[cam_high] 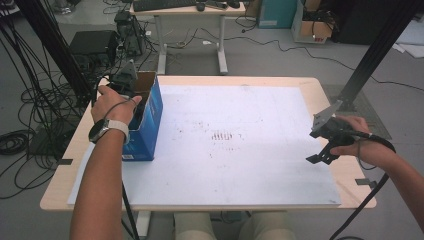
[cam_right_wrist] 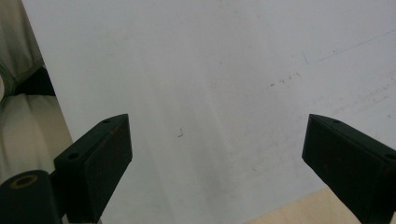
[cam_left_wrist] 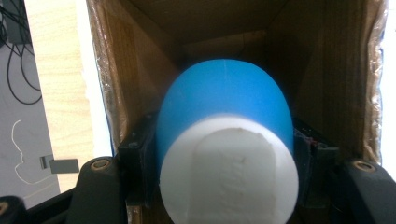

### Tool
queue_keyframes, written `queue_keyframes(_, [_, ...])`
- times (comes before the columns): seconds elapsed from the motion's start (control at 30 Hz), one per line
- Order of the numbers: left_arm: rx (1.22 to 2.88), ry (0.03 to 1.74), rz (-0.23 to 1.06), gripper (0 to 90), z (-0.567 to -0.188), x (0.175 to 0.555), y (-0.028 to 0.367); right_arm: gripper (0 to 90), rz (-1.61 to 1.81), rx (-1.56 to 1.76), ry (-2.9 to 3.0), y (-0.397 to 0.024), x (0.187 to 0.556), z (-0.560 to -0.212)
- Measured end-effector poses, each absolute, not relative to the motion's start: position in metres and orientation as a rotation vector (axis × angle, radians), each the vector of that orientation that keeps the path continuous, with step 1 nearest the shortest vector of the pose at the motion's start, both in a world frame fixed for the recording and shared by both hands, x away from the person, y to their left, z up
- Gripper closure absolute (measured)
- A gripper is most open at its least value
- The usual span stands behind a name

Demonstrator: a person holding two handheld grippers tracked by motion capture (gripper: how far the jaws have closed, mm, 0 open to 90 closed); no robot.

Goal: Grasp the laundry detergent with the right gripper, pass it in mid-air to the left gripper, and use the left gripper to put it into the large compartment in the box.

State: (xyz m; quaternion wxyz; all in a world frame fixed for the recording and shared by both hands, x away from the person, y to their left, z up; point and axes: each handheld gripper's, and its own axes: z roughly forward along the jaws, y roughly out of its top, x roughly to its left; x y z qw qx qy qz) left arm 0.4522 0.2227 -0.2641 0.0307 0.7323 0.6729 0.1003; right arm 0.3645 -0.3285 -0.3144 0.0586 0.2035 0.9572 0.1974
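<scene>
while the left gripper (cam_left_wrist: pixel 224 186) sits clamped on a blue and white cup (cam_left_wrist: pixel 226 140) inside the cardboard box (cam_high: pixel 145 117) at the desk's (cam_high: pixel 320 87) left edge, right gripper (cam_right_wrist: pixel 217 154) hangs wide open over the white board (cam_high: pixel 240 145).

Even, diffuse light from overhead leaves the white worktop (cam_high: pixel 240 145) bright with only faint, soft shadows. Between the left jaws the blue-and-white object (cam_left_wrist: pixel 226 140) sits too close and looks blurred, its white end nearly washed out, while the carton's brown interior (cam_left_wrist: pixel 224 28) beyond darkens. The right jaws are soft dark shapes over pale, slightly hazy board.
</scene>
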Motion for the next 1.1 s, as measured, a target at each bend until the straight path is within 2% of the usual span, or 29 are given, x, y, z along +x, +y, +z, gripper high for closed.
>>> queue_keyframes(0.5, [2.245, 2.067, 0.299, 37.0, -0.2638, 0.4516, 0.224, 8.4, 0.597, 0.62, 2.905, -0.3288, 0.3642, -0.3151])
queue_keyframes(0.63, [2.224, 2.079, 0.294, 31.1, -0.2647, 0.4519, 0.224, 8.4, 0.602, 0.624, 2.905, -0.3276, 0.3641, -0.3151])
queue_keyframes(1.1, [2.228, 2.062, 0.284, 26.6, -0.265, 0.4506, 0.2251, 8.4, 0.597, 0.619, 2.906, -0.3302, 0.3628, -0.3145])
